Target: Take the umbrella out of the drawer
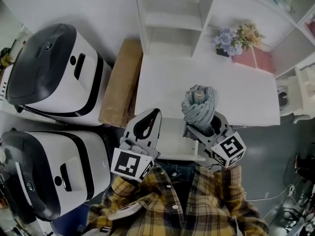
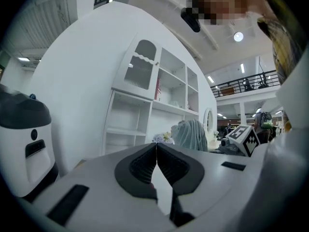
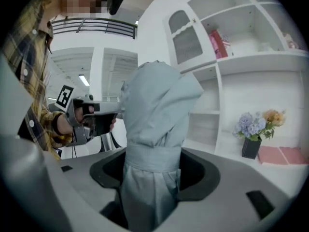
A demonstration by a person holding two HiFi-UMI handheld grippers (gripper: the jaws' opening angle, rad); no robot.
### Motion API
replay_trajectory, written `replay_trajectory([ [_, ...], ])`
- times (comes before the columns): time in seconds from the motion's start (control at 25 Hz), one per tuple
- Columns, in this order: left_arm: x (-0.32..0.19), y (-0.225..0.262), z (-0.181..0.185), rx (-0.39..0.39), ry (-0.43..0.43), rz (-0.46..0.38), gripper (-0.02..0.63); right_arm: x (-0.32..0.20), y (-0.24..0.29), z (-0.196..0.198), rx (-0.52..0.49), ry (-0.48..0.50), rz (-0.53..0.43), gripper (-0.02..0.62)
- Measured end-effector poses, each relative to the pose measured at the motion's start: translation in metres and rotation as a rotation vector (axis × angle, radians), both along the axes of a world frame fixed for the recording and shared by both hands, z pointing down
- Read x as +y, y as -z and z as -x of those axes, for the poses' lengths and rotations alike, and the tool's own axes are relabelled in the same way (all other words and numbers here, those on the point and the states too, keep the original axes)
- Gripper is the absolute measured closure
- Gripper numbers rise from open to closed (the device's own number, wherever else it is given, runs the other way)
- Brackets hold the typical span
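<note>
The umbrella (image 1: 198,104) in my right gripper (image 1: 201,124) is a plain pale grey-blue, and that gripper and my left gripper (image 1: 155,114) are light grey with black pads and black-and-white square markers. My shirt (image 1: 197,200) is yellow and dark plaid; the desk (image 1: 162,82) and shelves (image 1: 172,18) are white, the flowers (image 1: 235,37) lilac and peach, the board (image 1: 121,82) brown, the machines (image 1: 54,75) white with black tops

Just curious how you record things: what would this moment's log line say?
right hand-held gripper: shut on umbrella, upright over white desk | left hand-held gripper: shut, empty
</note>
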State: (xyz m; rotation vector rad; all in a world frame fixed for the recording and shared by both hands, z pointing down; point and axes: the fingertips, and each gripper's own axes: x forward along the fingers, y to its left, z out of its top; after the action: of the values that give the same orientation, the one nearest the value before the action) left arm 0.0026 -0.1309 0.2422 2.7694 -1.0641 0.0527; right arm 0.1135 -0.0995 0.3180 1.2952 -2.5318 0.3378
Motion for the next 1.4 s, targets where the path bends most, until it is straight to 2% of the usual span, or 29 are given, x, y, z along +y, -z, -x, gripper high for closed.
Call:
replay_trajectory([
  [0.36, 0.008, 0.003, -0.048, 0.001, -0.140, -0.001, 0.583, 0.009, 0.058, -0.036, -0.146, -0.192, -0.160, 0.291],
  [0.52, 0.011, 0.002, -0.052, 0.005, -0.173, 0.004, 0.583, 0.012, 0.071, -0.048, -0.146, -0.236, -0.190, 0.290],
  [0.8, 0.011, 0.001, -0.045, -0.010, -0.170, 0.010, 0.583, 0.012, 0.077, -0.059, -0.138, -0.269, -0.203, 0.291],
  [1.4, 0.003, 0.000, -0.035, -0.021, -0.141, 0.000, 0.583, 0.003, 0.073, -0.048, -0.173, -0.246, -0.198, 0.291],
])
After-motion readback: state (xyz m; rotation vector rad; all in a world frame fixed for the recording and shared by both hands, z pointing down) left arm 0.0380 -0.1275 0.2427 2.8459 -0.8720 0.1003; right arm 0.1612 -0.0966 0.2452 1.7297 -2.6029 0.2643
